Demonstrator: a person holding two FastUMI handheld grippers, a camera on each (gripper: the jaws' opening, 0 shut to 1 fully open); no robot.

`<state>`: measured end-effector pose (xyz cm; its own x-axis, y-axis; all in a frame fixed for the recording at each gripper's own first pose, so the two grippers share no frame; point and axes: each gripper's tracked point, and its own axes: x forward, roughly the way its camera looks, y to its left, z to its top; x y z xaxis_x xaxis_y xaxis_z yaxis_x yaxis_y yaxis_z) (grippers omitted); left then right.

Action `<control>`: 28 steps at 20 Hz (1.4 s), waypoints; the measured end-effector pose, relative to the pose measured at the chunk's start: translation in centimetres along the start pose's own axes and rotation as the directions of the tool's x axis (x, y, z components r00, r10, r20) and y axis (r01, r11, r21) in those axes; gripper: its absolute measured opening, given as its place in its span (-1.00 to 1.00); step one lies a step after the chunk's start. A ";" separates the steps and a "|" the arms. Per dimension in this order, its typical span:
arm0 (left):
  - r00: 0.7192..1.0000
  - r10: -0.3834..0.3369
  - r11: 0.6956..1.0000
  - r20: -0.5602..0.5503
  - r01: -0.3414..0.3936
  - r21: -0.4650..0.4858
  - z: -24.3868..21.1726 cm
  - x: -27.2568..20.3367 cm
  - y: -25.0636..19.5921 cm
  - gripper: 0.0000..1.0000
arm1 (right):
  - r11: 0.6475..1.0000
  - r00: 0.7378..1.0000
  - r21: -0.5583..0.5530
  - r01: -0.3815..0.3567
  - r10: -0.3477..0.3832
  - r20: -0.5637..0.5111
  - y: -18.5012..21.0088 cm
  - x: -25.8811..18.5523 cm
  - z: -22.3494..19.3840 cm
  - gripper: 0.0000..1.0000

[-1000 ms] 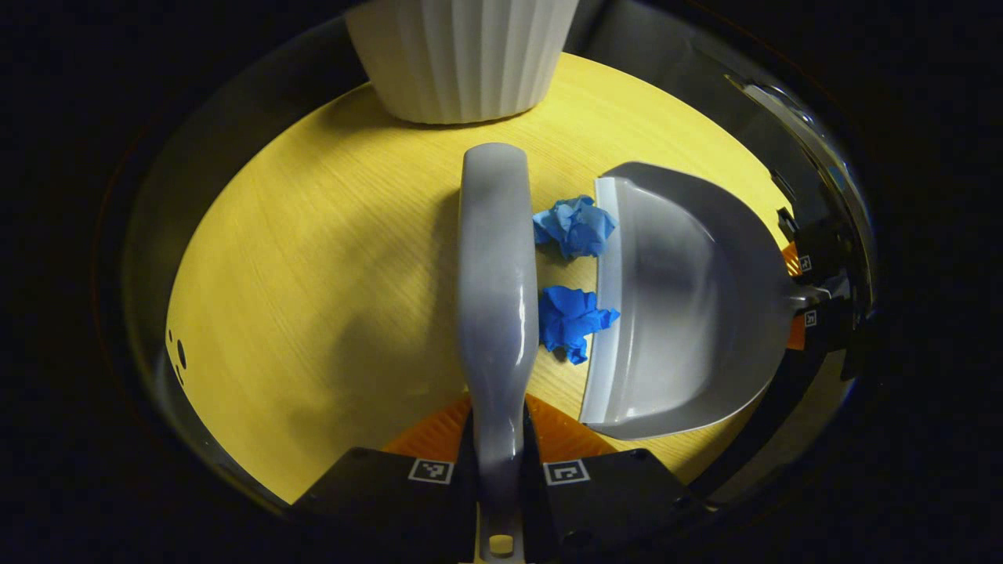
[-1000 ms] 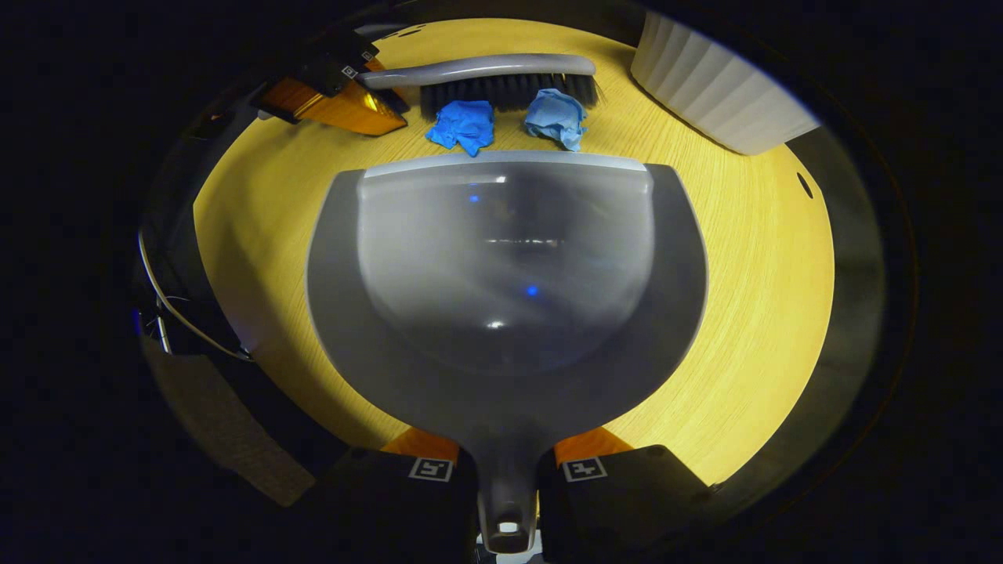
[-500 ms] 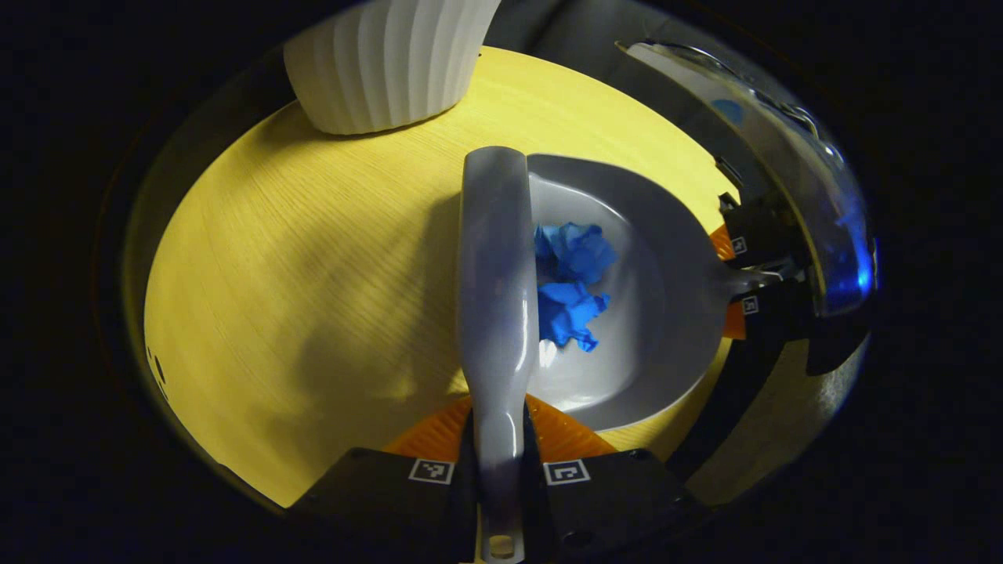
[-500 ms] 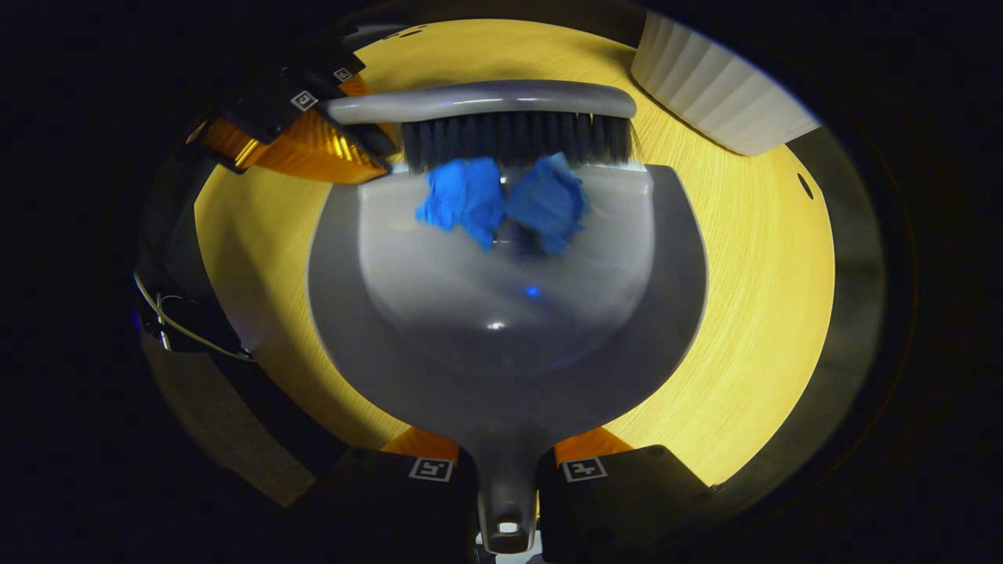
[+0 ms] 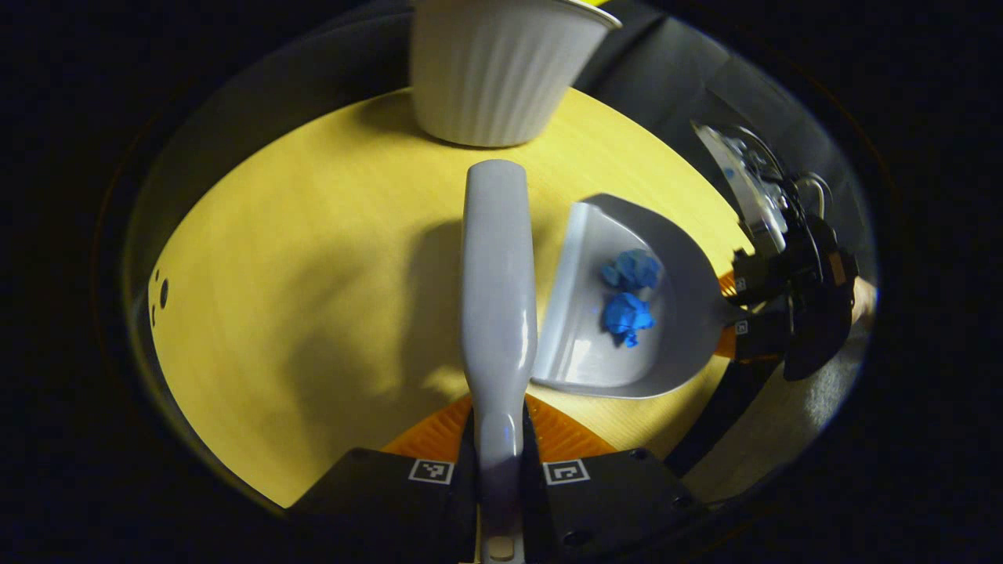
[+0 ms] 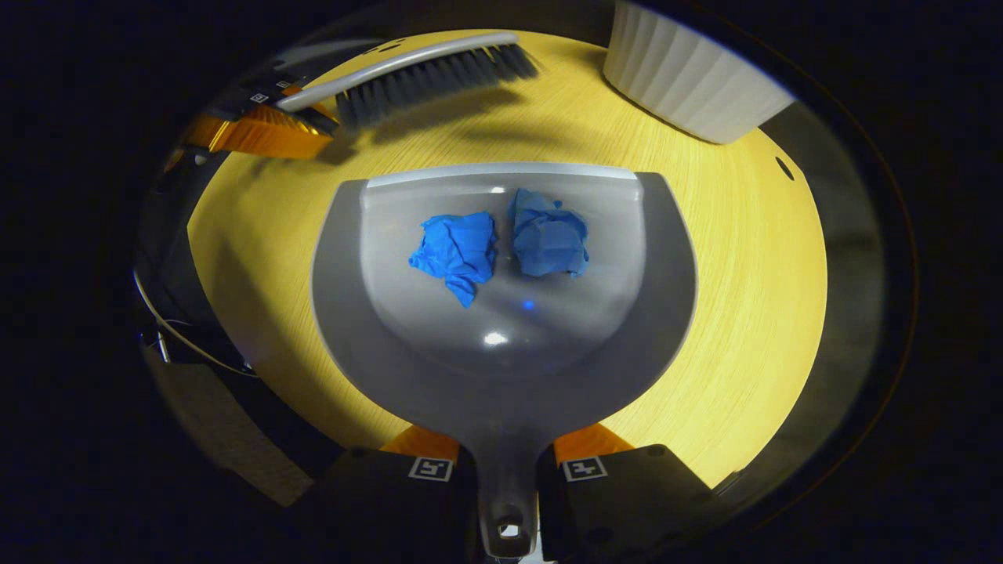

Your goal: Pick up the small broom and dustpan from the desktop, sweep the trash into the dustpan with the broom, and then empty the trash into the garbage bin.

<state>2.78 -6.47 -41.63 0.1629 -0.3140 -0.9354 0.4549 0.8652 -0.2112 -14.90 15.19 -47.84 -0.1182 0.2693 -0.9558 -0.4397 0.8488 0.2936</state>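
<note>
A: In the left gripper view, what was the left gripper [image 5: 499, 470] doing?
B: Its fingers were clenched on the handle of the small broom [image 5: 497, 282], which ran up the centre of the frame. From there I saw only the broom's smooth grey back.
A: And the bristles?
B: They showed in the right gripper view, at upper left, where the broom [image 6: 423, 69] seemed to hang clear above the yellow worktop [image 6: 752, 258].
A: The right gripper [image 6: 508, 478]?
B: Its fingers were grasping the dustpan [image 6: 501, 345] by its handle, bottom centre. Two blue paper wads [image 6: 456, 251] lay inside the pan, touching, just behind its front lip.
A: The garbage bin?
B: The ribbed white bin [image 5: 497, 70] stood on the worktop at top centre.
</note>
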 end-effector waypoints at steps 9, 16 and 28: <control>0.989 0.107 0.991 -0.101 -0.115 -0.069 -3.9 3.5 3.0 -0.46 | 0.995 0.997 0.093 0.041 -0.046 0.055 -0.2 -3.9 1.0 -0.29; 0.986 0.120 0.993 -0.115 -0.120 0.009 -4.2 3.6 2.9 -0.46 | 0.965 0.981 0.248 0.081 -0.121 0.152 -4.1 -12.0 2.7 -0.29; 0.990 0.087 0.995 -0.106 -0.083 0.047 -4.3 3.5 3.5 -0.46 | 0.851 0.900 0.502 0.155 -0.331 0.283 -16.8 -26.3 10.8 -0.29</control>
<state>1.16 -2.81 -46.87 0.1077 -0.1940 -0.9751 0.4805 0.8688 -0.1197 5.23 -1.20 -27.40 0.2916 0.0903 -0.9523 0.0544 0.9924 0.1107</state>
